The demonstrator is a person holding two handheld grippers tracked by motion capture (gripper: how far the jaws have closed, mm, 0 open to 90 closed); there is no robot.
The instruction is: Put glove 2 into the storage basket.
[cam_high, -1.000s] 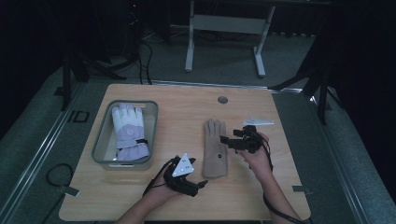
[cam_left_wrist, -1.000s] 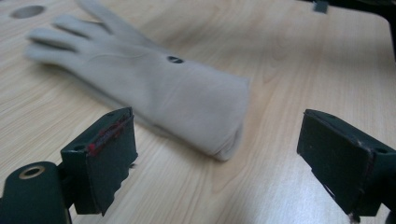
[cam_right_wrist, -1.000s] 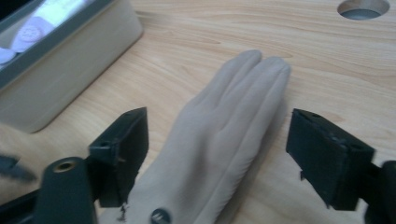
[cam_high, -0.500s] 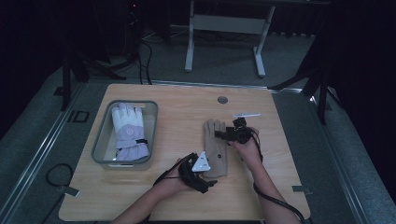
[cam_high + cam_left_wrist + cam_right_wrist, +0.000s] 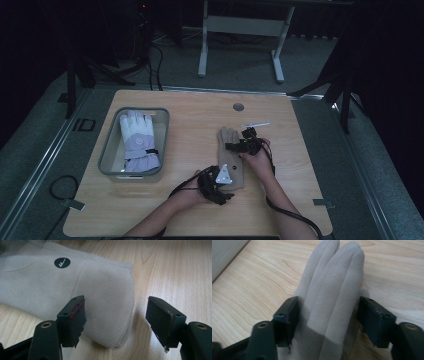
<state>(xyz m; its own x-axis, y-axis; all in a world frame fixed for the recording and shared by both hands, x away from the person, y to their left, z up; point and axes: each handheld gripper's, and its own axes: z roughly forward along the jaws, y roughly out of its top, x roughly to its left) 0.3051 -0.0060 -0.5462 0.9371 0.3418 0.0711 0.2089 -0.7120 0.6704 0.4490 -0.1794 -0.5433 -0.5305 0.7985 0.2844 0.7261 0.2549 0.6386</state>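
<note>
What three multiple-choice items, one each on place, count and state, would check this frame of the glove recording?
1. Where does the white and lilac glove lie?
A. in the grey bin
B. on the floor
C. on the tan glove

2. How many gloves are there?
A. one
B. two
C. four

3. How do the right tongs stand to the tan glove?
A. far off
B. under it
C. a jaw on either side of its fingers

Key: 1 A, the high view shows it inside the bin; 2 B, one in the bin, one on the table; 3 C, the right gripper view shows the fingers between the jaws.
</note>
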